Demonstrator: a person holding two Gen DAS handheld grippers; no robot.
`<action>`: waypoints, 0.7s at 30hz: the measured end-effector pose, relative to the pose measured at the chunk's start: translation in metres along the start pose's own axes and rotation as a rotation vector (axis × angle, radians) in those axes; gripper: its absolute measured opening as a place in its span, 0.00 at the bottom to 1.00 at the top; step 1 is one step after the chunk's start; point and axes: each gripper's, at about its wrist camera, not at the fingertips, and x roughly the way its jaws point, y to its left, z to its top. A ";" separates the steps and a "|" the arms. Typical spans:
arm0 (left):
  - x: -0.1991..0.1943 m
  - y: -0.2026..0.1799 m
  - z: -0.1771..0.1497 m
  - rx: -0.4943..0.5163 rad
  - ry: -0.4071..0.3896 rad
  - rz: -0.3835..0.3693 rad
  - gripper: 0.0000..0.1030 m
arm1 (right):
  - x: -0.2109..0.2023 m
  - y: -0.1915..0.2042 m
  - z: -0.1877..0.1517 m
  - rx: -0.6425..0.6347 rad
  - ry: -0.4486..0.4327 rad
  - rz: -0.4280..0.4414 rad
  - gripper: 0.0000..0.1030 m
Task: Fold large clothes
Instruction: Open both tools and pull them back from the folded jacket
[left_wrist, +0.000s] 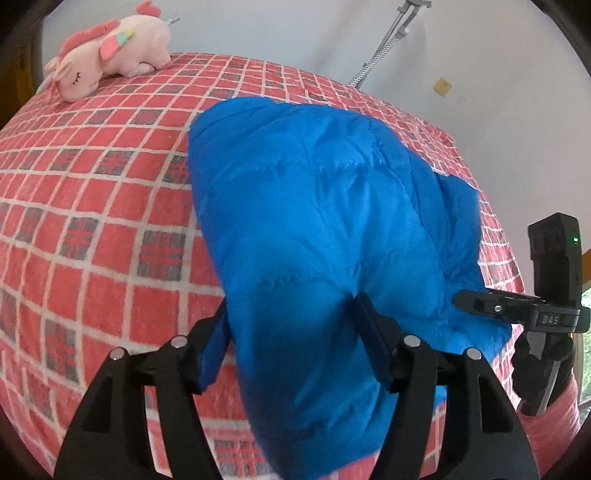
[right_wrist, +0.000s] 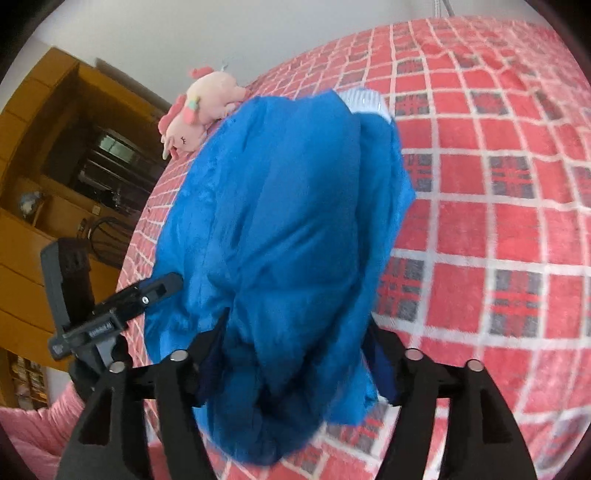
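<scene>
A blue padded jacket (left_wrist: 325, 206) lies bunched on a bed with a red checked blanket (left_wrist: 92, 206). My left gripper (left_wrist: 295, 332) is shut on a thick fold of the jacket's near edge. My right gripper (right_wrist: 295, 343) is shut on another thick fold of the same jacket (right_wrist: 288, 206), close beside the left. Each gripper shows in the other's view: the right one at the right edge (left_wrist: 517, 314), the left one at the left (right_wrist: 110, 314). A pale lining patch (right_wrist: 364, 99) shows at the jacket's far end.
A pink plush unicorn (left_wrist: 110, 55) lies at the far corner of the bed; it also shows in the right wrist view (right_wrist: 203, 107). A wooden cabinet (right_wrist: 48, 184) stands beyond the bed's left side. White wall lies behind the bed. The blanket (right_wrist: 498, 184) spreads to the right.
</scene>
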 end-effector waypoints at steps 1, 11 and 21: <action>-0.003 0.001 -0.002 0.005 -0.005 0.000 0.62 | -0.005 0.001 -0.003 -0.007 -0.004 0.001 0.67; -0.010 0.002 -0.028 0.013 -0.004 0.042 0.67 | -0.019 -0.020 -0.031 0.015 -0.027 -0.062 0.68; -0.008 -0.005 -0.033 0.044 -0.010 0.104 0.69 | -0.019 -0.026 -0.045 0.087 -0.044 -0.101 0.69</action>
